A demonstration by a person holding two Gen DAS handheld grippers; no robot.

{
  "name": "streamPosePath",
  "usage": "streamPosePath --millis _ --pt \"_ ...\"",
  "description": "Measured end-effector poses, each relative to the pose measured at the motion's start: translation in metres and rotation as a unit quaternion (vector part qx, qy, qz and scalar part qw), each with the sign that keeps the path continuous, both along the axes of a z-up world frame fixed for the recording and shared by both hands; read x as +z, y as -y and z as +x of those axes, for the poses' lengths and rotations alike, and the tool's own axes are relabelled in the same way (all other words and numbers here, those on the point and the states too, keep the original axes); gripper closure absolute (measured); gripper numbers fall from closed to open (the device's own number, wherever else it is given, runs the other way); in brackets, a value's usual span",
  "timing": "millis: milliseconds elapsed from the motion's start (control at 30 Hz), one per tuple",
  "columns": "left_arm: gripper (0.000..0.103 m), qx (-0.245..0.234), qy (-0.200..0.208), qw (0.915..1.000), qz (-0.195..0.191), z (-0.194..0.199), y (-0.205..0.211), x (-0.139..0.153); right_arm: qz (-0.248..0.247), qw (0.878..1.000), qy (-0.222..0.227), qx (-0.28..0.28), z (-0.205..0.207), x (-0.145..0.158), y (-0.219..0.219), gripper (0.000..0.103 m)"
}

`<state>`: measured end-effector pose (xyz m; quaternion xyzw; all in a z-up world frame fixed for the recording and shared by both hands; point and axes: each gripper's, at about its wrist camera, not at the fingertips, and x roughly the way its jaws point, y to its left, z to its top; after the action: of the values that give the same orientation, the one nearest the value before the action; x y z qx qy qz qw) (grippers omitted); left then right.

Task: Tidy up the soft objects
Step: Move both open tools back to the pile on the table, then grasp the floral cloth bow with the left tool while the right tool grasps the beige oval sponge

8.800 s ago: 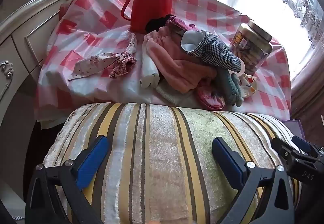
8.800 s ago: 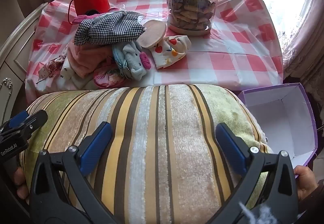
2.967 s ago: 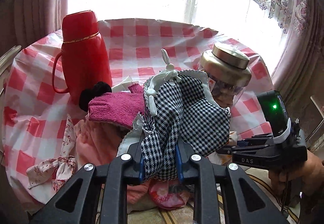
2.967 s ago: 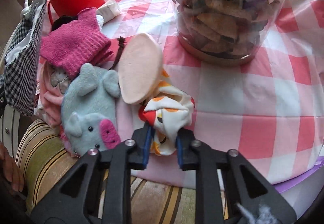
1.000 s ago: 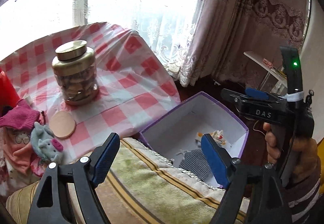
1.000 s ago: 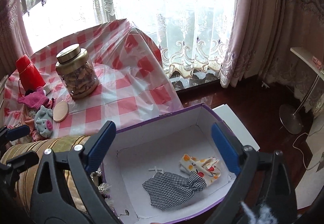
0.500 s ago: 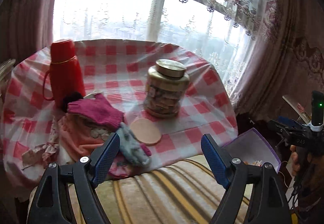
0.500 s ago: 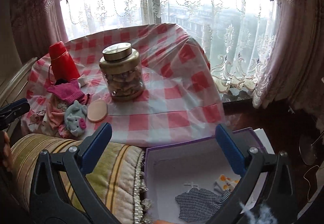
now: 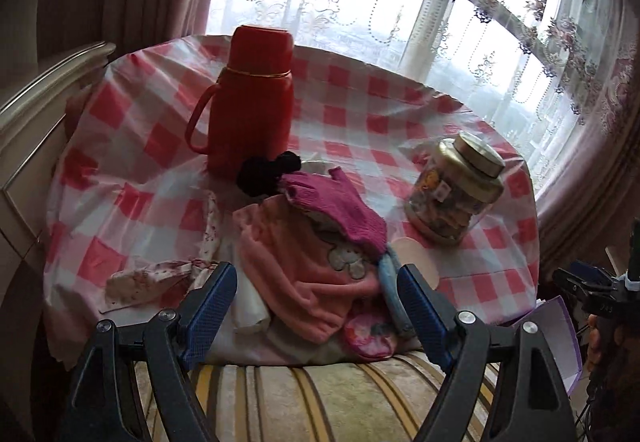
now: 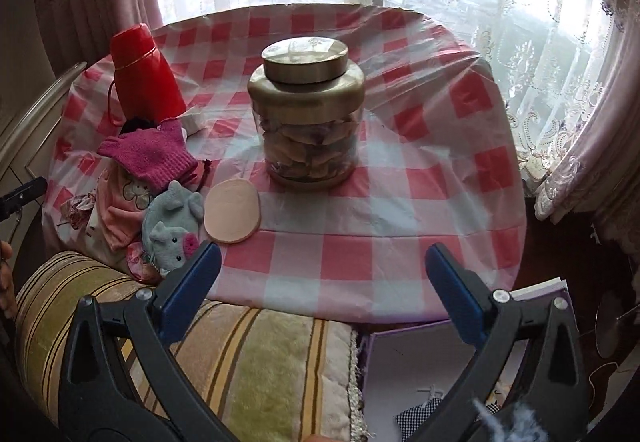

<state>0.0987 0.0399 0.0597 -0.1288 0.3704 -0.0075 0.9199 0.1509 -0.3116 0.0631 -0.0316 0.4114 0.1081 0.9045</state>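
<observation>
A pile of soft things lies at the table's near left edge: a magenta knit glove point(image 9: 340, 206) point(image 10: 150, 154), a pink fleece garment point(image 9: 304, 274), a grey-blue elephant plush point(image 10: 172, 226), a floral cloth point(image 9: 160, 278) and a round pink pouch point(image 9: 368, 334). My left gripper point(image 9: 316, 310) is open and empty, just in front of the pile. My right gripper point(image 10: 322, 292) is open and empty, above the table's near edge. The purple box point(image 10: 420, 374) at lower right holds a checked cloth point(image 10: 420, 418).
A red thermos point(image 9: 248, 98) stands behind the pile. A cookie jar with a gold lid point(image 10: 306, 114) stands mid-table, a round beige pad point(image 10: 232, 210) beside it. A striped cushion point(image 10: 200, 362) lies in front of the checkered table point(image 10: 400, 202). A cabinet is at left.
Both grippers have swung from the purple box back toward the table. The left one has come closer to the pile. Both stay open and empty.
</observation>
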Motion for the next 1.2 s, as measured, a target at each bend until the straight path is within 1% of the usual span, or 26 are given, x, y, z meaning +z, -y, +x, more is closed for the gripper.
streamPosePath --millis 100,233,400,533,667,767,867,967,1033,1100,1200 --pt "0.020 0.021 -0.022 0.9995 -0.005 0.009 -0.020 -0.010 -0.011 1.000 -0.019 0.017 0.018 -0.013 -0.018 0.000" --pt "0.020 0.057 -0.061 0.9964 -0.016 0.023 -0.051 -0.029 -0.015 0.998 -0.049 0.042 0.039 -0.030 -0.039 0.000" --pt "0.020 0.069 -0.106 0.9919 -0.012 0.042 -0.075 -0.049 -0.031 0.995 -0.064 0.062 0.057 -0.047 -0.061 0.000" --pt "0.020 0.073 -0.130 0.9887 0.010 0.058 -0.084 -0.065 -0.043 0.993 -0.076 0.076 0.070 -0.059 -0.075 0.000" --pt "0.020 0.076 -0.157 0.9846 0.015 0.070 -0.092 -0.089 -0.049 0.991 -0.088 0.085 0.080 -0.071 -0.085 0.000" --pt "0.029 0.076 -0.174 0.9817 0.009 0.075 -0.097 -0.105 -0.055 0.989 -0.098 0.098 0.087 -0.081 -0.095 0.000" --pt "0.038 0.072 -0.183 0.9805 0.000 0.079 -0.100 -0.115 -0.062 0.986 -0.109 0.111 0.094 -0.091 -0.104 0.000" --pt "0.050 0.057 -0.192 0.9797 -0.007 0.082 -0.098 -0.125 -0.073 0.983 -0.115 0.122 0.100 -0.099 -0.114 0.000" --pt "0.053 0.053 -0.191 0.9802 -0.005 0.082 -0.096 -0.127 -0.079 0.982 -0.120 0.126 0.104 -0.104 -0.119 0.000" --pt "0.061 0.048 -0.188 0.9810 -0.007 0.082 -0.095 -0.127 -0.083 0.979 -0.128 0.132 0.108 -0.110 -0.124 0.000" --pt "0.064 0.045 -0.185 0.9817 -0.004 0.081 -0.092 -0.127 -0.089 0.976 -0.135 0.143 0.108 -0.117 -0.130 0.000"
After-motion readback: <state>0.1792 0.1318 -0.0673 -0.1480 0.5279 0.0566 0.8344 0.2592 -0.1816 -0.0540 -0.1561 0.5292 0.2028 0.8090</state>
